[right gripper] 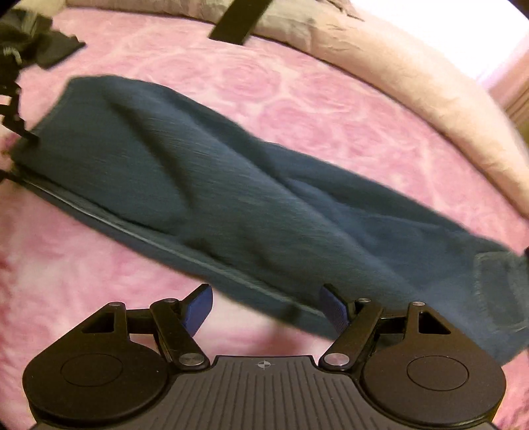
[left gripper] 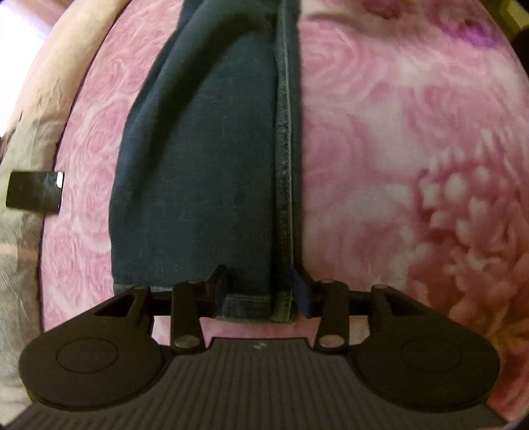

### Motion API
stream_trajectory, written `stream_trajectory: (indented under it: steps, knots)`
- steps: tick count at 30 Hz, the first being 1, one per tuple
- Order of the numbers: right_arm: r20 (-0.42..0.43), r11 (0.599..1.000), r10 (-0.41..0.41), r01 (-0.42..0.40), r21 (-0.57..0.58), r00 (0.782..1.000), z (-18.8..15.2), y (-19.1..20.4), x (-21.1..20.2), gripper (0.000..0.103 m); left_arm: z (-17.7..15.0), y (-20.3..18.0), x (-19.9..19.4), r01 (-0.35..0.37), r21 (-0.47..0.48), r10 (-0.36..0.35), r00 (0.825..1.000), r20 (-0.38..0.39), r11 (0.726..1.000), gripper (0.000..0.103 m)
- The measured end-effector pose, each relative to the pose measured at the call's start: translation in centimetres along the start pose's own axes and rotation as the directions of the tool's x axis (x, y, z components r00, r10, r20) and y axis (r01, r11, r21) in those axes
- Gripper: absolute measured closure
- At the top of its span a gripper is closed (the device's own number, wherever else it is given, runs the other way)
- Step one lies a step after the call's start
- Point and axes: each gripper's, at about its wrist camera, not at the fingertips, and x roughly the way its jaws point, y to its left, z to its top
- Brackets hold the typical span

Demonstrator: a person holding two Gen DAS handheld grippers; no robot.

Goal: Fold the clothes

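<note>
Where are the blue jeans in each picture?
Left wrist view: the jeans run up the middle, hem end between the left tongs.
Right wrist view: the jeans lie slantwise across the middle, from upper left to lower right, just past the open right tongs.
Shared landmark: the pink rose blanket under them.

Pink rose-print bedspread [left gripper: 396, 139] covering bed, w/ larger chrysanthemum-type blooms toward one side. Beige crumpled blanket [right gripper: 413, 76] along far edge of bed. Black flat strap [right gripper: 238, 23] lying across blanket and onto bedspread. Dark crumpled cloth [right gripper: 49, 49] near corner, on pink cover; details too blurred to tell.
</note>
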Motion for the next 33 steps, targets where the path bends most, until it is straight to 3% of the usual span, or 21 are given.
stream_trajectory:
  steps: [2, 3, 4, 7, 11, 16, 18, 21, 25, 26, 28, 31, 33]
  knots:
    - [0.015, 0.997, -0.039, 0.040, -0.067, 0.999, -0.2, -0.4, 0.1, 0.028, 0.0, 0.2, 0.0, 0.019, -0.020, -0.019, 1.000, -0.010, 1.000, 0.075]
    - [0.019, 0.995, -0.049, 0.050, -0.091, 0.999, -0.3, -0.6, 0.1, 0.028, -0.1, 0.7, -0.4, 0.038, -0.043, -0.038, 0.999, -0.021, 0.998, 0.093]
    - [0.018, 0.993, -0.051, 0.052, -0.105, 0.999, -0.4, -0.9, 0.1, 0.028, -0.3, 1.2, -1.0, 0.034, -0.058, -0.036, 0.999, -0.029, 0.998, 0.095]
    - [0.019, 0.992, -0.044, 0.046, -0.122, 0.999, -0.6, -1.8, -0.2, 0.028, -0.9, 3.0, -3.2, 0.033, -0.134, -0.035, 0.999, -0.011, 0.990, 0.096]
    - [0.043, 0.984, -0.043, 0.050, -0.170, 0.998, -0.6, -1.8, -0.7, 0.028, -1.2, 3.7, -4.8, 0.010, -0.159, -0.009, 1.000, 0.004, 0.987, 0.097]
    - [0.083, 0.956, -0.081, 0.101, -0.276, 0.993, -1.3, -0.9, -0.8, 0.027, -2.0, 2.6, -6.7, 0.060, -0.221, -0.057, 0.998, 0.020, 0.973, 0.097]
    - [0.074, 0.954, -0.083, 0.101, -0.284, 0.994, -1.8, -1.1, -0.3, 0.014, -1.8, 1.4, -5.6, 0.092, -0.207, -0.095, 0.996, -0.002, 0.974, 0.097]
    - [0.039, 0.955, -0.060, 0.069, -0.288, 0.997, -2.2, -1.4, 0.0, 0.011, -0.9, 0.2, -3.4, 0.122, -0.165, -0.134, 0.989, -0.065, 0.979, 0.096]
    - [0.064, 0.964, -0.022, 0.038, -0.265, 0.998, -1.4, -2.6, -1.5, 0.011, -1.0, 1.3, -3.2, 0.102, -0.181, -0.124, 0.986, -0.114, 0.978, 0.075]
    - [0.075, 0.967, -0.005, 0.023, -0.254, 0.997, -1.1, -3.1, -2.0, 0.011, -1.4, 2.0, -3.5, 0.098, -0.204, -0.124, 0.985, -0.120, 0.974, 0.074]
    - [0.099, 0.972, 0.044, -0.019, -0.235, 0.994, 0.1, -4.3, -2.5, 0.011, -2.2, 3.7, -4.2, 0.098, -0.274, -0.134, 0.984, -0.117, 0.957, 0.074]
    - [0.110, 0.961, 0.129, -0.096, -0.260, 0.986, 2.1, -5.7, -2.0, 0.012, -2.5, 7.2, -5.0, 0.081, -0.420, -0.126, 0.989, -0.081, 0.904, 0.074]
    - [0.098, 0.940, 0.181, -0.143, -0.311, 0.979, 3.4, -6.5, -0.9, 0.034, -2.1, 9.7, -5.0, 0.059, -0.504, -0.096, 0.994, -0.047, 0.862, 0.075]
